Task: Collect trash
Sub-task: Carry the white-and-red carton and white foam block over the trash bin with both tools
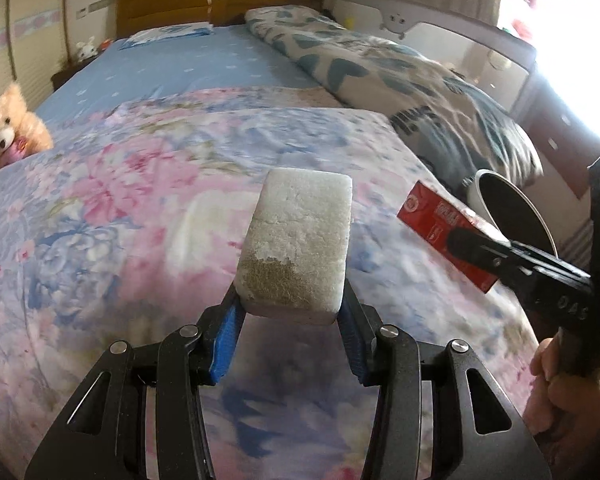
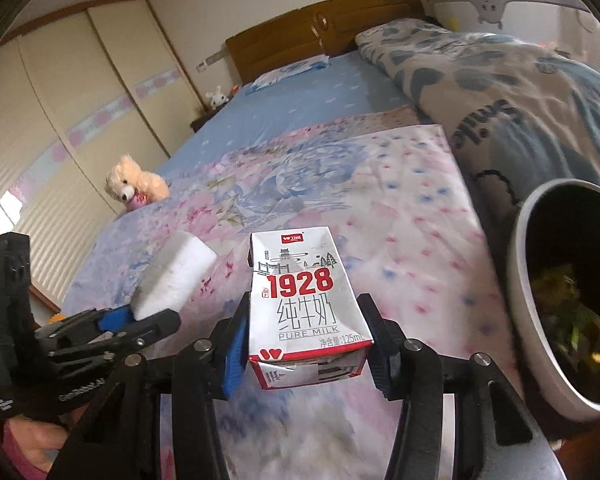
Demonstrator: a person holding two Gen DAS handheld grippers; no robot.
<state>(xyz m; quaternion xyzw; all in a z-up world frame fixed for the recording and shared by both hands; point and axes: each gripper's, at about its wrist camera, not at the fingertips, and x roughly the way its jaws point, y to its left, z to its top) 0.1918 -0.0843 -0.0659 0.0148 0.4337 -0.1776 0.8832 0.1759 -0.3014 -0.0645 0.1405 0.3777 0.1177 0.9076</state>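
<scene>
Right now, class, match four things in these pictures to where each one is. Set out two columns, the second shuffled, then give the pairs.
Things
1. sponge
2. milk carton
3. teddy bear
4. bin

Places
A. at the left edge of the bed
B. held in the right hand-held gripper
C. beside the bed, on the right
D. held in the left hand-held gripper

Pairs: 1-D, 2-B, 3-A, 4-C

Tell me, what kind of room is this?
It looks like a bedroom. There is a big bed with a wooden headboard, a flowery quilt, and a teddy bear at the bed's edge. Sliding wardrobe doors stand along the wall.
</scene>
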